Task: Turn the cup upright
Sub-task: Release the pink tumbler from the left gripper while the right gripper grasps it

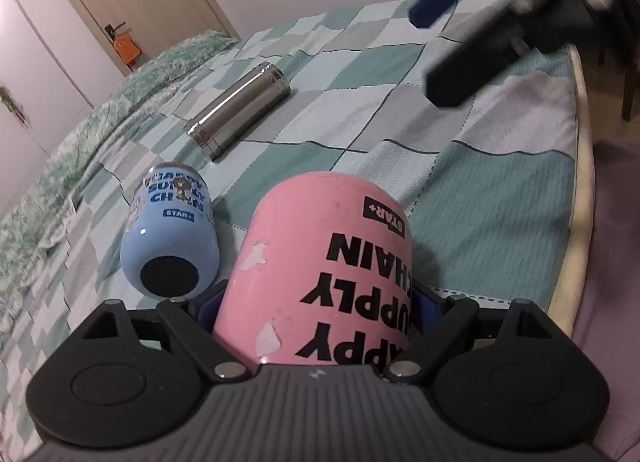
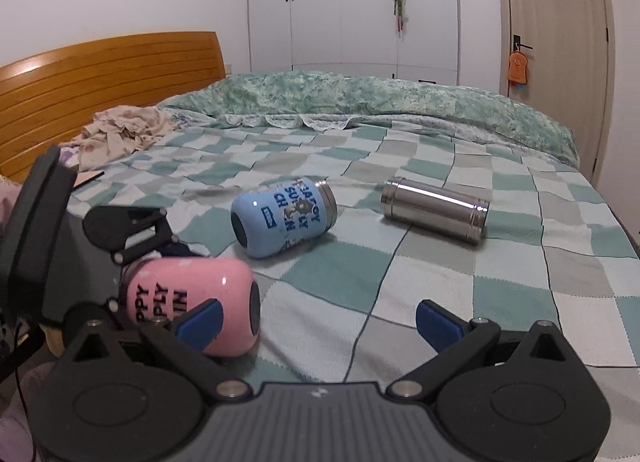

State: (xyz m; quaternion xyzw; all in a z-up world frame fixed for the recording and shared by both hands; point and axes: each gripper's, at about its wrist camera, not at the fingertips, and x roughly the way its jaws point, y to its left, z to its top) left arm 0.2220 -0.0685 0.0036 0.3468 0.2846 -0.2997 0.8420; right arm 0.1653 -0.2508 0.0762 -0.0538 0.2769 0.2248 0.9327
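My left gripper is shut on a pink cup with black lettering, held on its side just above the bed, base pointing away. The pink cup also shows in the right wrist view, low at the left, with the left gripper around it. A blue cup lies on its side left of it; it also shows in the right wrist view. A steel cup lies on its side farther off, also in the right wrist view. My right gripper is open and empty above the blanket; it shows blurred in the left wrist view.
All cups are on a bed with a green and white checked blanket. A rolled green duvet lies along the far side. A wooden headboard and crumpled cloth are at the left. The bed edge runs at the right.
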